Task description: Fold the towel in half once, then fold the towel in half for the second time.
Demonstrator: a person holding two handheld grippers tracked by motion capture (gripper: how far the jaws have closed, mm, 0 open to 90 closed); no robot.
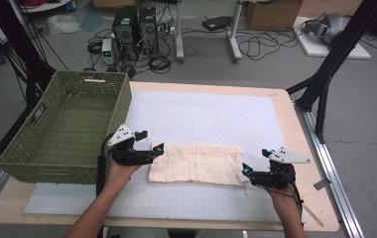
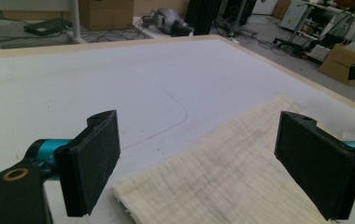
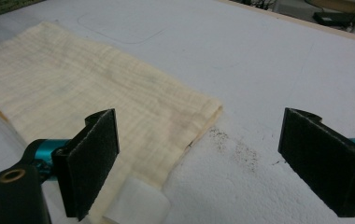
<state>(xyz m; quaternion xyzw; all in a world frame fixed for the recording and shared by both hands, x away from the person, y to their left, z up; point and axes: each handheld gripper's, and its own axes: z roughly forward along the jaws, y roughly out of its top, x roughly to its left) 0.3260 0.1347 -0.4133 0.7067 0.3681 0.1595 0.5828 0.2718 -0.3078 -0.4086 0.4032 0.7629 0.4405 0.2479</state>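
A cream-coloured, folded rectangular woven cloth (image 1: 195,163) lies flat on the white gridded mat (image 1: 206,119) covering the wooden worktop (image 1: 295,129), near the person's edge. The left claw (image 1: 149,141) sits just beside the cloth's left end, jaws spread wide and holding nothing; in the left gripper view the cloth (image 2: 231,172) lies between and below the jaws. The right claw (image 1: 254,159) is at the cloth's right end, likewise wide and empty, over the cloth's corner (image 3: 199,112). An olive-green woven rectangular basket (image 1: 32,158) stands on the worktop's left side
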